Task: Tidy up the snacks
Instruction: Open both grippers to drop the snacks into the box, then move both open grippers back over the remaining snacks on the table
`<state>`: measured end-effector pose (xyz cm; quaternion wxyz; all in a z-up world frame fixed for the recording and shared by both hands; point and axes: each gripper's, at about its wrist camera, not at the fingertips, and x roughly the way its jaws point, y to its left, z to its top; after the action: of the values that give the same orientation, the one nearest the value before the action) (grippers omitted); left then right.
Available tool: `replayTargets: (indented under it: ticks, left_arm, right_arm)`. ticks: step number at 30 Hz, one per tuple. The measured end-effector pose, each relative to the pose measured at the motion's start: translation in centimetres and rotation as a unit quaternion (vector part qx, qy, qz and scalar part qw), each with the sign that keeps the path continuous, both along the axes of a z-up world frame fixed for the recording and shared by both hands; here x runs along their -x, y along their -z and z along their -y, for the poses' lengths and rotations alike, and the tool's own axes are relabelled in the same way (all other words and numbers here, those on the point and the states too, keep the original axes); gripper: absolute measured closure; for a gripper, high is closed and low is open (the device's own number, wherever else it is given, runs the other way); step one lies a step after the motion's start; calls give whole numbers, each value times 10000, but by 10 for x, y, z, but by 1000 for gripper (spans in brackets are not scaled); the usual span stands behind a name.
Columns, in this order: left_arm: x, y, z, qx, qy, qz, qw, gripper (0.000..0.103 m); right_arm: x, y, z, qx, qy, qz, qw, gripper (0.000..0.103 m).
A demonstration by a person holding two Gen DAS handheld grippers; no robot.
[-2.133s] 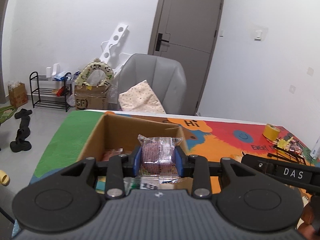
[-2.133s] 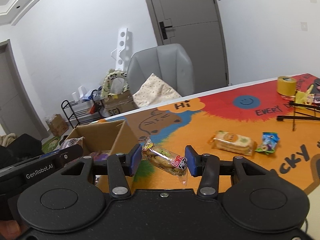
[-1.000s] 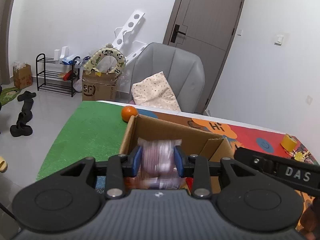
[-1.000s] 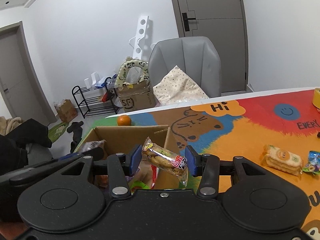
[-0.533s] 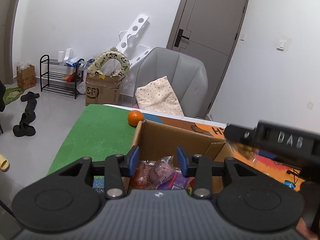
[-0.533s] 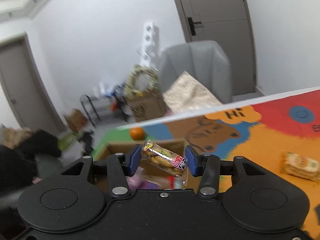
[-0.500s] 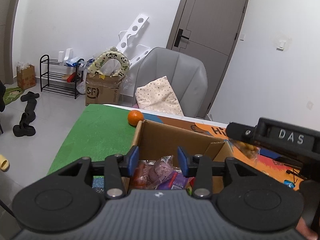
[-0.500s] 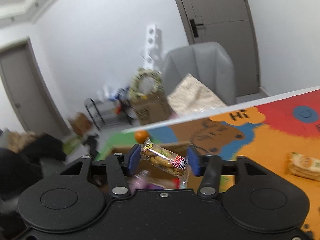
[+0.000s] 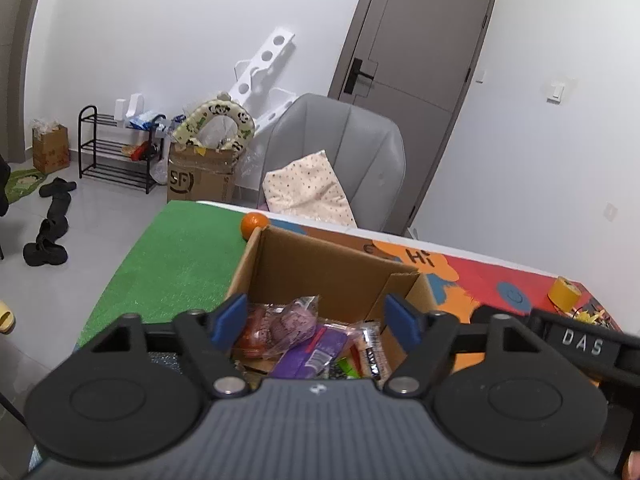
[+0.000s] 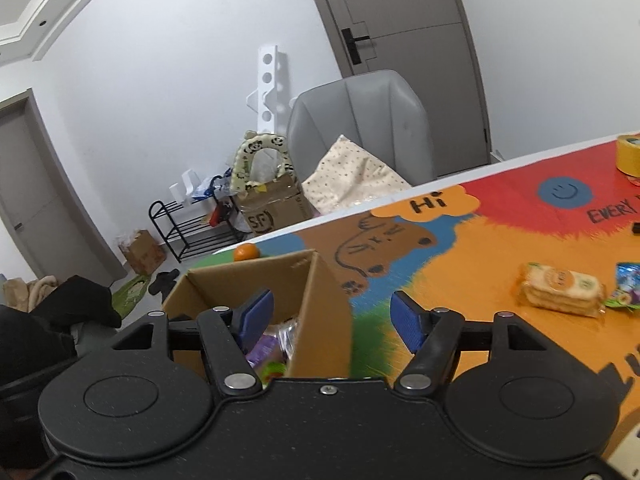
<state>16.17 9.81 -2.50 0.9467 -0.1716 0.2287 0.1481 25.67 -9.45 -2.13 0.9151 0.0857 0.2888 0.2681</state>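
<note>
An open cardboard box [image 9: 320, 268] stands on the colourful table mat [image 9: 184, 248] and holds several wrapped snacks. Among them are a pink-wrapped cake [image 9: 292, 322], a purple packet [image 9: 316, 354] and a clear long pack [image 9: 372, 354]. My left gripper [image 9: 316, 318] hovers over the box, its jaws opening with nothing pressed between the blue pads. My right gripper [image 10: 332, 320] hangs over the box's [image 10: 240, 284] right wall, jaws opening and empty. In the left wrist view its black body [image 9: 580, 346] shows at the right.
A cracker pack [image 10: 560, 288] and a blue packet [image 10: 626, 286] lie on the mat to the right. An orange [image 10: 247, 252] sits behind the box, a yellow tape roll [image 10: 628, 156] at the far right. A grey chair [image 9: 340, 152] stands past the table's far edge.
Both grippers have opened. The pink-wrapped cake left the left jaws and lies in the box. The long snack pack is gone from the right jaws, which shifted over the box's right wall.
</note>
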Motion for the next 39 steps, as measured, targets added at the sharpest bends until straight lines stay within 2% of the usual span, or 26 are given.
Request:
replayTargets:
  ticks: [2, 5, 18, 23, 39]
  left_arm:
    - [1, -2, 6, -80, -25, 5, 10000, 20]
    - [2, -5, 19, -211, -29, 30, 9998, 17]
    - [-8, -12, 78, -393, 223, 187, 9988, 11]
    - [-16, -12, 101, -601, 374, 178, 9973, 9]
    - [-43, -3, 157, -773, 718, -19, 9944, 9]
  right_arm:
    - [2, 0, 8, -21, 45, -22, 10000, 36]
    - [5, -1, 20, -40, 152, 23, 9999, 29]
    - [7, -6, 84, -222, 657, 129, 9975, 0]
    - [3, -2, 106, -217, 892, 92, 9957, 0]
    - [-9, 16, 172, -331, 1340, -92, 9904, 0]
